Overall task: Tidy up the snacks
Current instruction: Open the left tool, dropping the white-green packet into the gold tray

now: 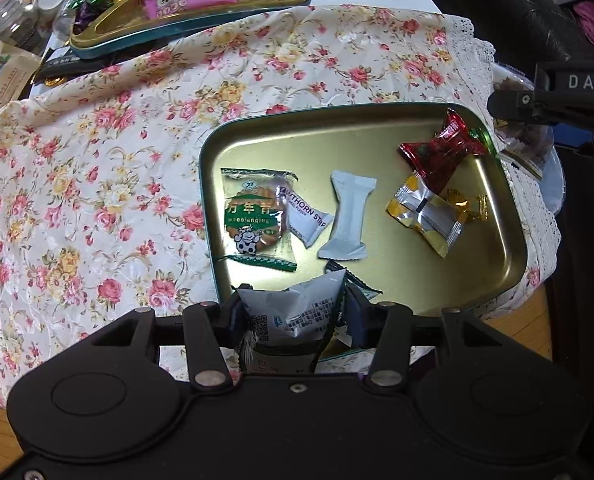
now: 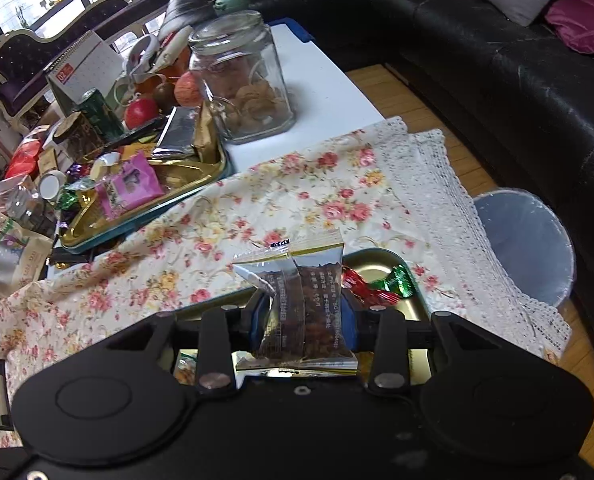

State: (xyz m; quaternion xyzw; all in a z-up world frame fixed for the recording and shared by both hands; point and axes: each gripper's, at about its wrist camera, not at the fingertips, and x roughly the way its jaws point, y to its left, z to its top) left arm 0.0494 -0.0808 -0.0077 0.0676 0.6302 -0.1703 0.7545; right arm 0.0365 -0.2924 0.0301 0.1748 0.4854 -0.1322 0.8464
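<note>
The left tool (image 1: 295, 312) has a pale snack packet (image 1: 297, 308) between half-spread jaws, over the gold tray (image 1: 509, 248); the grip seems loose. The right tool (image 2: 303, 316) clamps a clear nut packet (image 2: 309, 300). Release each low, on bare tray floor.

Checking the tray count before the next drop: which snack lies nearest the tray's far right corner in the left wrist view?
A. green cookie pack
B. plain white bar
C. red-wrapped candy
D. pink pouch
C: the red-wrapped candy lies by the far right corner of the tray.
</note>
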